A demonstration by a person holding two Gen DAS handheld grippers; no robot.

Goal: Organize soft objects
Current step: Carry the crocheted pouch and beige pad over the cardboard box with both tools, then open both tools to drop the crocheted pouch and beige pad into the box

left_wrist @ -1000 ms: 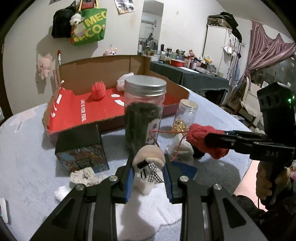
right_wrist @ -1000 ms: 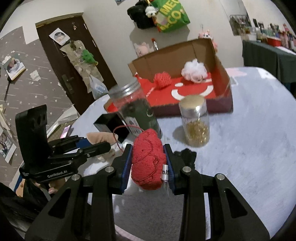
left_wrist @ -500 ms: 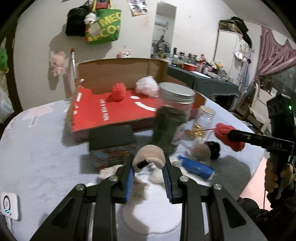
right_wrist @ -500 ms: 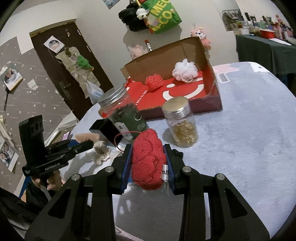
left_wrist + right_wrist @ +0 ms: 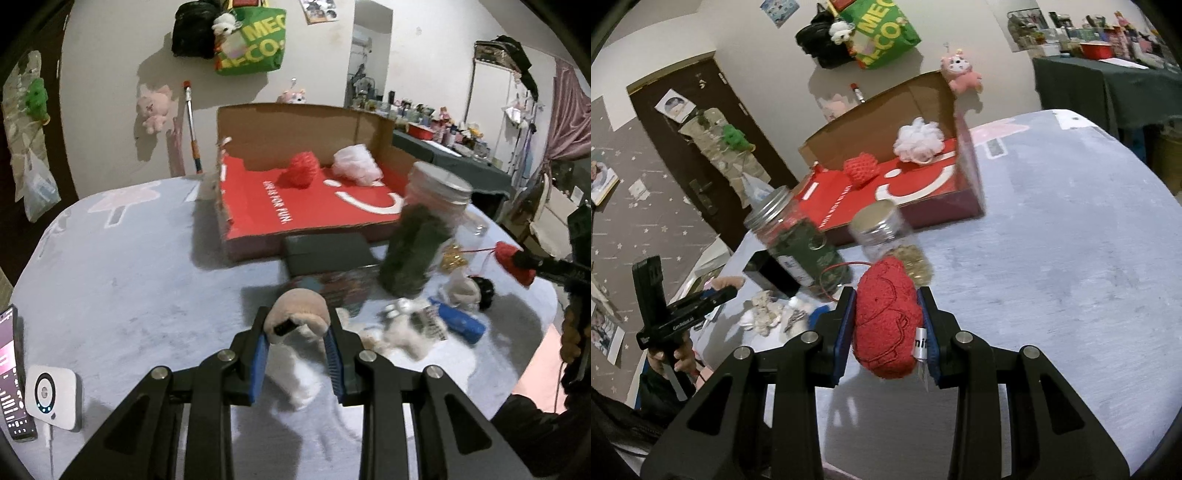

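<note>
My left gripper (image 5: 297, 341) is shut on a small plush toy with a tan cap and white body (image 5: 298, 319), held above the table. My right gripper (image 5: 886, 325) is shut on a red plush pouch (image 5: 886, 317) with a thin red cord; it also shows at the right of the left wrist view (image 5: 513, 260). An open cardboard box with a red floor (image 5: 306, 206) stands at the back and holds a red knitted ball (image 5: 303, 170) and a white fluffy puff (image 5: 356, 168). More soft toys (image 5: 402, 325) lie on the table by the jars.
A tall jar with dark green contents (image 5: 421, 236), a small jar of gold bits (image 5: 890, 240), a dark box (image 5: 328, 254), a blue tube (image 5: 458, 319) and a black object (image 5: 484, 290) stand before the cardboard box. A white device (image 5: 51, 397) and a phone (image 5: 11, 373) lie at left.
My left gripper has lifted the tan-capped plush and swung left and back, away from the jars. My right gripper has risen slightly with the red pouch.
</note>
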